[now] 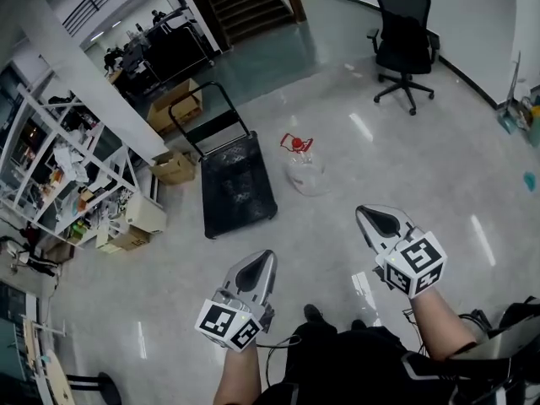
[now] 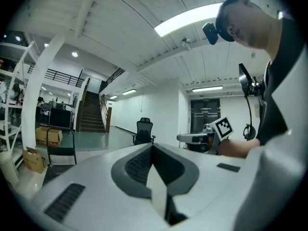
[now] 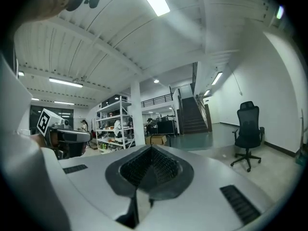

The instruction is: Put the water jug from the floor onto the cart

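With jaws closed and empty, the left gripper (image 1: 263, 264) and right gripper (image 1: 368, 218) face the water jug (image 1: 305, 169) standing upright on the floor (image 1: 405, 159) well ahead, slightly nearer the right one, the cart (image 1: 236, 184) just beside its left.

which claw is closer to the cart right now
Left. The left claw sits just short of the cart, off its near end. The right claw is farther to the right, on the other side of the water jug from the cart.
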A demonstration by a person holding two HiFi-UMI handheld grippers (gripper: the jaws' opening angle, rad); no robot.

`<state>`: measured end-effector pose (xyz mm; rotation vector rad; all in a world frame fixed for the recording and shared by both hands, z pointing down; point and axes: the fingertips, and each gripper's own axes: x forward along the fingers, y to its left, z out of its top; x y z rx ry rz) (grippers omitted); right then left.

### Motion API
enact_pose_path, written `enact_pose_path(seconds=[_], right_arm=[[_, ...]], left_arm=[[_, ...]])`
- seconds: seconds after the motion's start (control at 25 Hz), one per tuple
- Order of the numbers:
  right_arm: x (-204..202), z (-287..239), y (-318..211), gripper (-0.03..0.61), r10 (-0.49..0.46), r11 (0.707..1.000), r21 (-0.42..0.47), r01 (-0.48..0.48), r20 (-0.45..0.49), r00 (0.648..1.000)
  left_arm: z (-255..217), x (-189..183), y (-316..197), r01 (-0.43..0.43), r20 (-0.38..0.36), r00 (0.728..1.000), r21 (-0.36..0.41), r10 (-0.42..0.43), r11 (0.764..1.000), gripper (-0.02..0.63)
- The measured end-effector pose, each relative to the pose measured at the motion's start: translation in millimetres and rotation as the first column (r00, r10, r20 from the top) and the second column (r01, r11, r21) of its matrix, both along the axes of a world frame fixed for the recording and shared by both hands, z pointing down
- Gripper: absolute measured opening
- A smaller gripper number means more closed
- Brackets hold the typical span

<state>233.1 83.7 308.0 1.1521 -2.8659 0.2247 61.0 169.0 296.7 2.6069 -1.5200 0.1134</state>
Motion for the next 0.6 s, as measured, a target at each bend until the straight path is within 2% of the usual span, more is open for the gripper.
enact_pose_path(seconds=[0.24,0.6], right_arm=[[-38,13,-74,0.002,-0.003,1.0,-0.004,0.003,-0.008,1.0],[-135,2,-202,0.002,0.034,0.999,0.005,-0.034,-0.05,0.998]], left_arm=[[18,-26,-78,-0.045,0.015,0.999,-0.001,0.045,0.999,0.0],[20,-126,-213,-0.082,-0.053,0.995,0.02,0.083,0.996,0.0]])
